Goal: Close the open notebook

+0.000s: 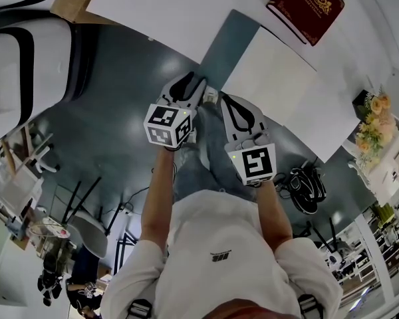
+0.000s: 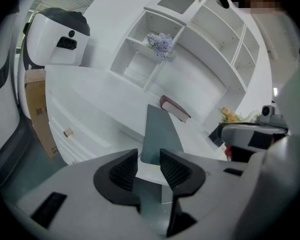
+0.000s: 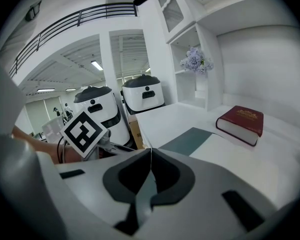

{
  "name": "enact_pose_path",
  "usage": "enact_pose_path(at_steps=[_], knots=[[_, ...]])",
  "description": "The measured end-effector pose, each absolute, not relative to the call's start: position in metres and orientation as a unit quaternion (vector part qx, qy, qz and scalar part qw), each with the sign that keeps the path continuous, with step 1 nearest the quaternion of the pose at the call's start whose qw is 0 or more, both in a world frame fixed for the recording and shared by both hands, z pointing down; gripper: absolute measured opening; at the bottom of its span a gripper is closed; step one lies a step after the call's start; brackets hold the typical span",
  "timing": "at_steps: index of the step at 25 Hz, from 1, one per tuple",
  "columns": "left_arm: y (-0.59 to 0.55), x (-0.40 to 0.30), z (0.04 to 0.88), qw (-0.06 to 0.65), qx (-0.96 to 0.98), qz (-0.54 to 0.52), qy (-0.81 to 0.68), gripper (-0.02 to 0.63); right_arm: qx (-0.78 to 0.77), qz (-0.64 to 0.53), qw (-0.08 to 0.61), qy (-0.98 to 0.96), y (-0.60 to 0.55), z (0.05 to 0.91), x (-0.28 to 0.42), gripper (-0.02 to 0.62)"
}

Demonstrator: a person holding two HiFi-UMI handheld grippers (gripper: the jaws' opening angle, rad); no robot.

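A dark red hardcover book (image 1: 306,4) lies shut on the white table (image 1: 159,8) at its far right; it also shows in the left gripper view (image 2: 175,109) and the right gripper view (image 3: 241,123). I see no open notebook. My left gripper (image 1: 188,84) is held near the table's front edge, its jaws a little apart (image 2: 149,169) with nothing between them. My right gripper (image 1: 235,106) is beside it, and its jaws (image 3: 151,166) meet with nothing in them. Both are well short of the book.
A grey-green strip (image 1: 227,45) runs across the table between the grippers and the book. White rounded machines (image 1: 26,58) and a cardboard box (image 1: 76,2) stand at the left. Yellow flowers (image 1: 374,121) are at the right, and white shelves with purple flowers (image 2: 161,44) are behind the table.
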State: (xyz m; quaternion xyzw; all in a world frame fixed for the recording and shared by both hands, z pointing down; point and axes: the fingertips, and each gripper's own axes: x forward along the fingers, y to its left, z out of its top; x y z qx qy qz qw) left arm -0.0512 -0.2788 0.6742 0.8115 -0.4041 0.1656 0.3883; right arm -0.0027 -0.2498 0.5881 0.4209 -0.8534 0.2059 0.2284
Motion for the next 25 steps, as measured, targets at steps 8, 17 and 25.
enact_pose_path(at_steps=[8, 17, 25], knots=[[-0.279, -0.054, 0.672, 0.396, 0.821, 0.158, -0.380, 0.000, 0.414, 0.205, 0.232, -0.856, -0.250, 0.588, -0.007, -0.003], [-0.279, -0.057, 0.658, 0.380, 0.827, 0.158, -0.384, 0.000, 0.414, 0.201, 0.230, -0.857, -0.250, 0.583, -0.013, -0.003], [-0.275, -0.057, 0.638, 0.365, 0.836, 0.156, -0.378, 0.000, 0.424, 0.193, 0.223, -0.856, -0.250, 0.572, -0.014, -0.003]])
